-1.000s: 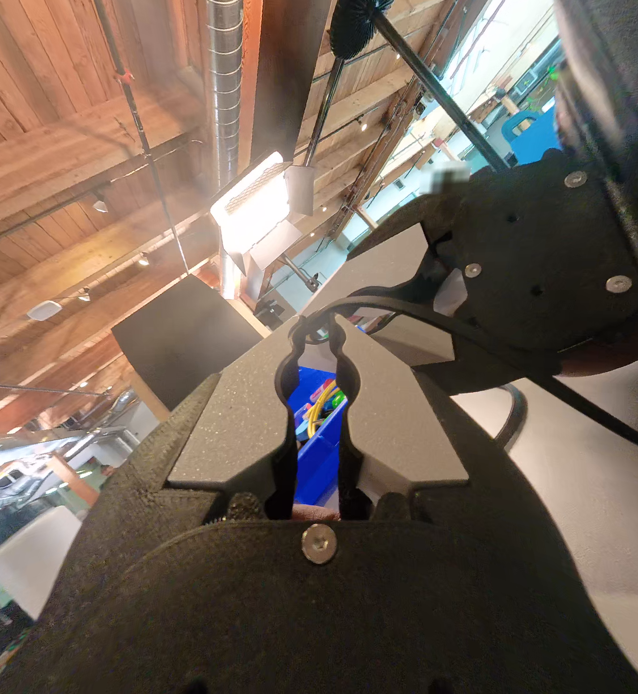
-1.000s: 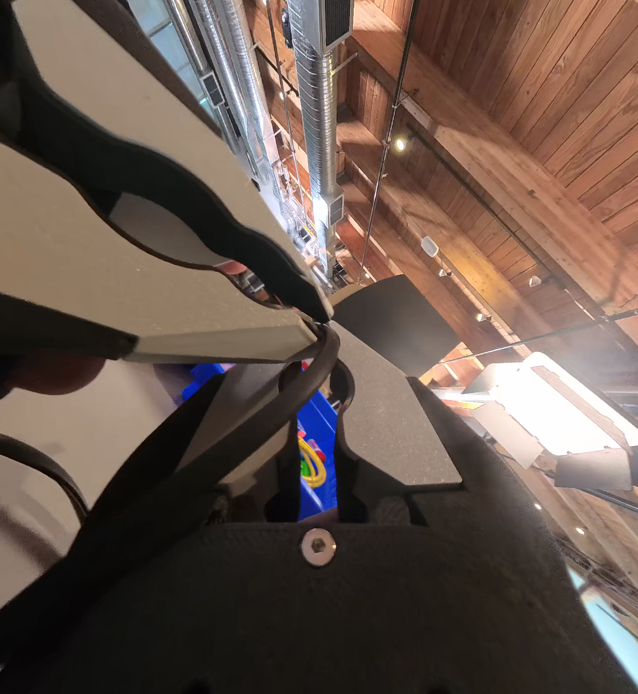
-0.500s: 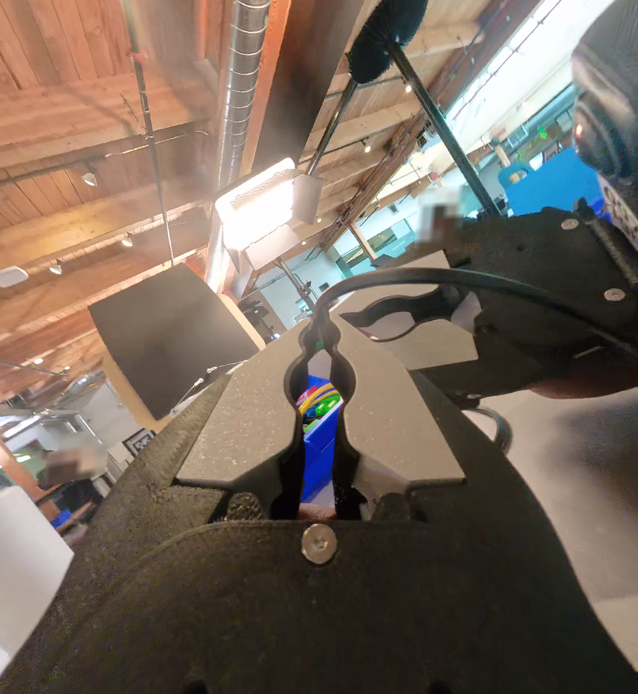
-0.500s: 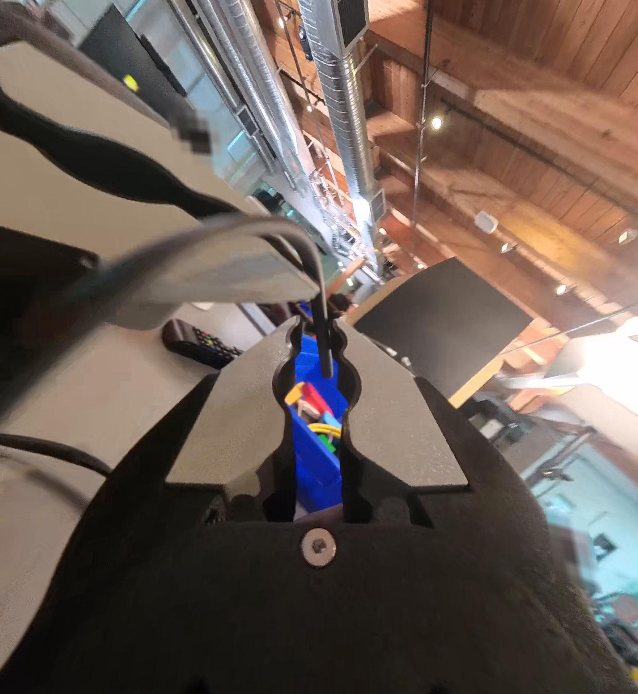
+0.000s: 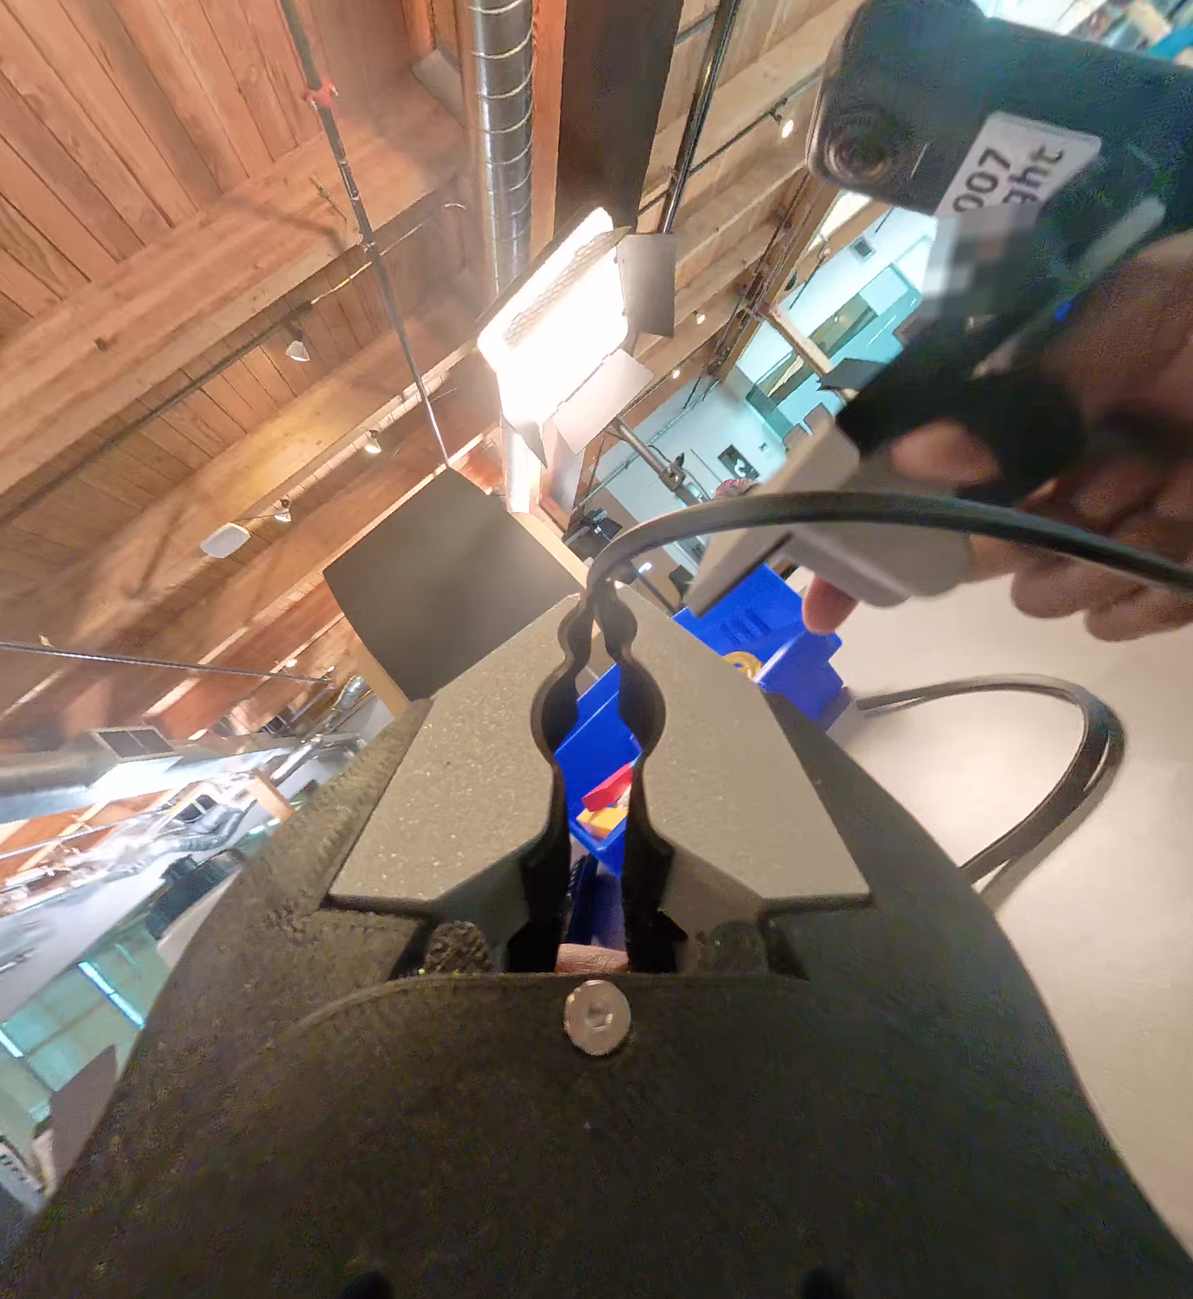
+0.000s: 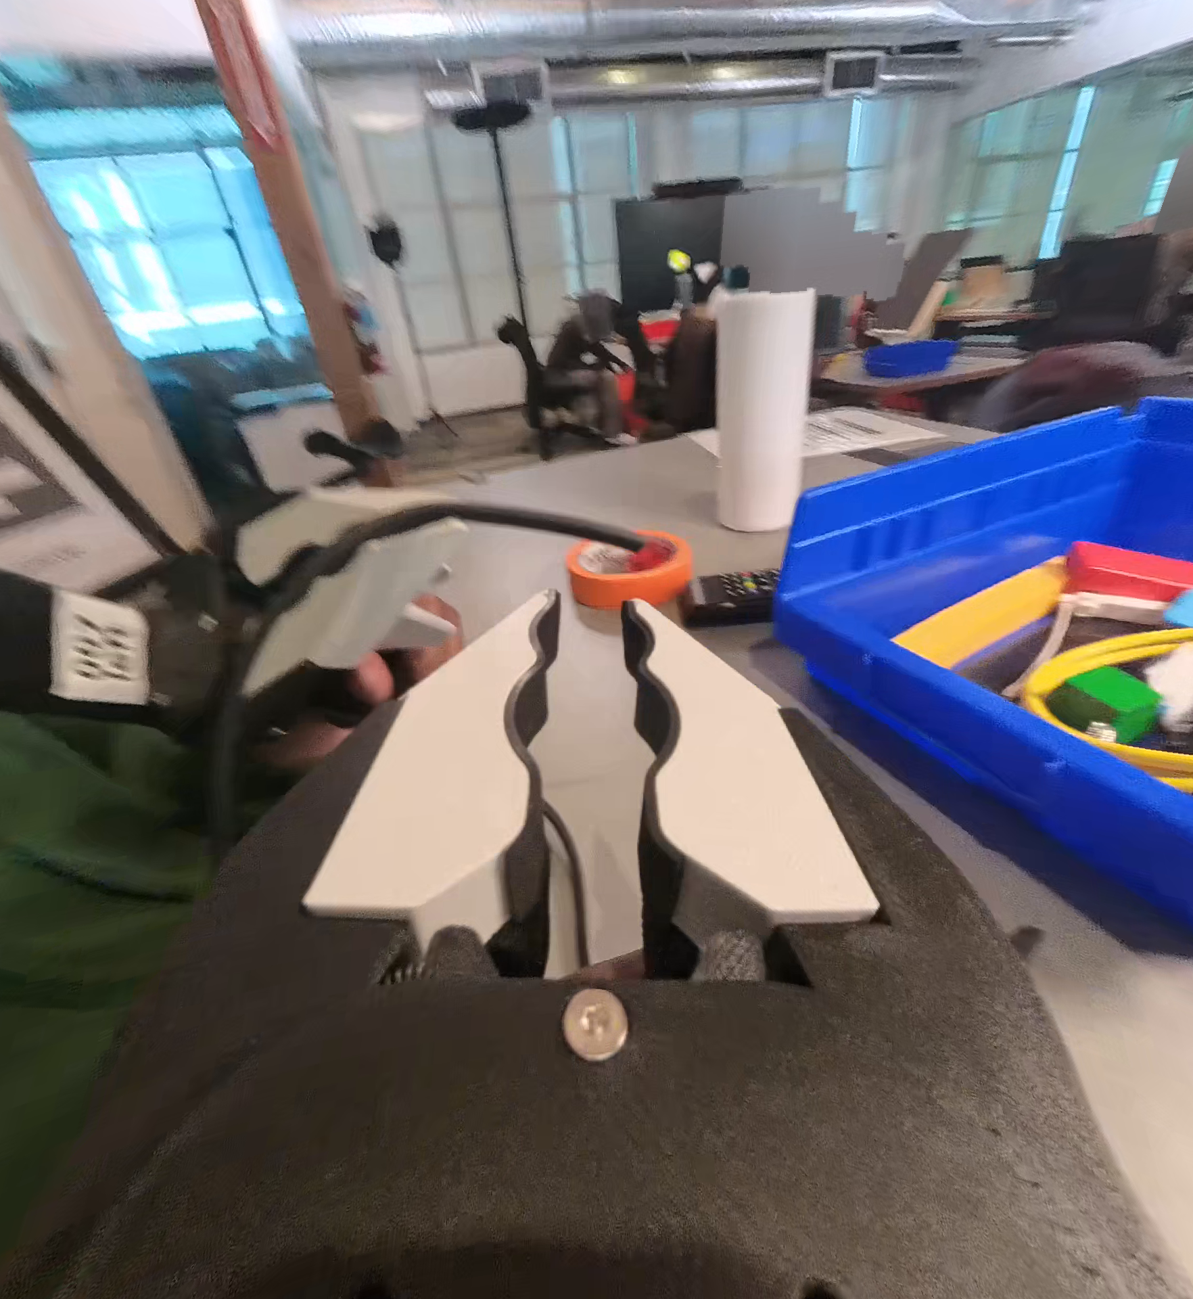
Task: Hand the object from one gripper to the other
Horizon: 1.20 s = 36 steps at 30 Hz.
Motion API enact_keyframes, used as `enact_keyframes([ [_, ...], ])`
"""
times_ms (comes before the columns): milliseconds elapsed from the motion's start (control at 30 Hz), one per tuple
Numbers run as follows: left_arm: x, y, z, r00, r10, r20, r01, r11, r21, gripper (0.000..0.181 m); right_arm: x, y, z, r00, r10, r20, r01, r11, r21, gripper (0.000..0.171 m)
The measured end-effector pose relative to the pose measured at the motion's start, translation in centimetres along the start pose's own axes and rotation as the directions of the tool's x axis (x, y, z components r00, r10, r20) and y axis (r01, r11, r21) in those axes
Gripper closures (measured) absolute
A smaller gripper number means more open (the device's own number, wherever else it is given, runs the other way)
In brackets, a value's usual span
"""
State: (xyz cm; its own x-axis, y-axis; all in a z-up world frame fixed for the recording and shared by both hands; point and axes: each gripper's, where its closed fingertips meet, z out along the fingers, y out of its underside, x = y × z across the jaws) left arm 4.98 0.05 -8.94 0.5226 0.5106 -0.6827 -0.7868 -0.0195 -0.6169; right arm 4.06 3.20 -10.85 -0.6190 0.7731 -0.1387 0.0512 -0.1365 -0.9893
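The object is a black cable [image 5: 861, 505]. My left gripper [image 5: 597, 606] is shut on it at the fingertips, held up in the air. From there the cable arcs right and loops down onto the grey table [image 5: 1142, 949]. My right gripper [image 6: 588, 603] is open and empty, its fingers a little apart above the table. In the right wrist view the left gripper [image 6: 432, 555] shows at the left, blurred, with the cable [image 6: 509, 516] sticking out toward the right. In the left wrist view the right gripper [image 5: 776, 541] is at the upper right, held by a hand.
A blue bin [image 6: 931, 632] with coloured blocks and a yellow cable stands at the right. An orange tape roll [image 6: 671, 573], a black remote [image 6: 727, 596] and a white paper roll [image 6: 762, 408] stand on the table beyond my right gripper. A green sleeve is at the left.
My right gripper has let go of the cable, opened and drawn away, tilting down toward the table. My left gripper stays shut on the cable.
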Motion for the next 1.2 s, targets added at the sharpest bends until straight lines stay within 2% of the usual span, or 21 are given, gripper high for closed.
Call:
enact_keyframes([
  [67,0.2,0.3,0.1,1.000,0.031,0.001,-0.031,0.999,-0.021,0.179,-0.8,-1.2,-0.6,0.993,0.086,0.085,-0.091,0.994,0.060,0.154],
  [133,0.5,0.6,0.2,0.999,0.045,-0.011,-0.046,0.998,-0.039,0.179,-1.6,-1.3,-0.7,0.978,0.137,0.156,-0.148,0.987,0.062,0.154],
  [300,0.6,1.4,0.4,0.993,0.120,-0.010,-0.120,0.990,-0.073,0.179,-2.7,-0.2,-0.2,0.964,0.161,0.210,-0.164,0.986,0.000,0.148],
  [467,1.2,1.8,0.6,0.978,0.209,-0.027,-0.210,0.973,-0.097,0.179,-3.4,0.6,0.2,0.958,0.167,0.232,-0.161,0.986,-0.045,0.141],
  [667,1.8,2.3,0.7,0.967,0.251,-0.049,-0.256,0.959,-0.119,0.179,-3.2,1.5,0.7,0.968,0.149,0.201,-0.135,0.987,-0.083,0.143],
  [733,1.7,2.4,0.7,0.968,0.246,-0.047,-0.250,0.960,-0.123,0.179,-3.0,1.6,0.8,0.972,0.139,0.190,-0.125,0.989,-0.085,0.146],
  [800,1.4,2.9,0.8,0.972,0.232,-0.040,-0.236,0.960,-0.149,0.178,-2.6,1.7,0.9,0.982,0.099,0.162,-0.087,0.993,-0.082,0.157],
  [833,1.2,3.0,0.8,0.976,0.213,-0.036,-0.216,0.964,-0.158,0.177,-2.3,1.7,0.9,0.988,0.071,0.136,-0.061,0.995,-0.077,0.165],
  [900,0.9,3.2,0.8,0.991,0.131,-0.035,-0.135,0.978,-0.158,0.174,-1.5,1.8,1.1,0.997,0.015,0.072,-0.009,0.997,-0.076,0.166],
  [1000,-0.1,3.4,0.7,0.998,-0.059,-0.026,0.055,0.987,-0.150,0.173,-0.5,1.8,1.4,0.998,-0.065,-0.018,0.064,0.995,-0.074,0.166],
  [1067,-1.0,3.6,0.7,0.975,-0.221,-0.017,0.217,0.967,-0.136,0.170,-0.1,1.3,1.4,0.988,-0.133,-0.078,0.129,0.990,-0.051,0.166],
  [1133,-1.8,3.1,0.6,0.905,-0.422,-0.048,0.418,0.905,-0.079,0.169,-0.2,0.3,1.3,0.970,-0.211,-0.120,0.212,0.977,-0.006,0.166],
  [1200,-1.8,2.0,0.3,0.754,-0.636,-0.167,0.639,0.768,-0.044,0.169,-0.8,-0.9,1.2,0.944,-0.292,-0.151,0.303,0.952,0.050,0.166],
])
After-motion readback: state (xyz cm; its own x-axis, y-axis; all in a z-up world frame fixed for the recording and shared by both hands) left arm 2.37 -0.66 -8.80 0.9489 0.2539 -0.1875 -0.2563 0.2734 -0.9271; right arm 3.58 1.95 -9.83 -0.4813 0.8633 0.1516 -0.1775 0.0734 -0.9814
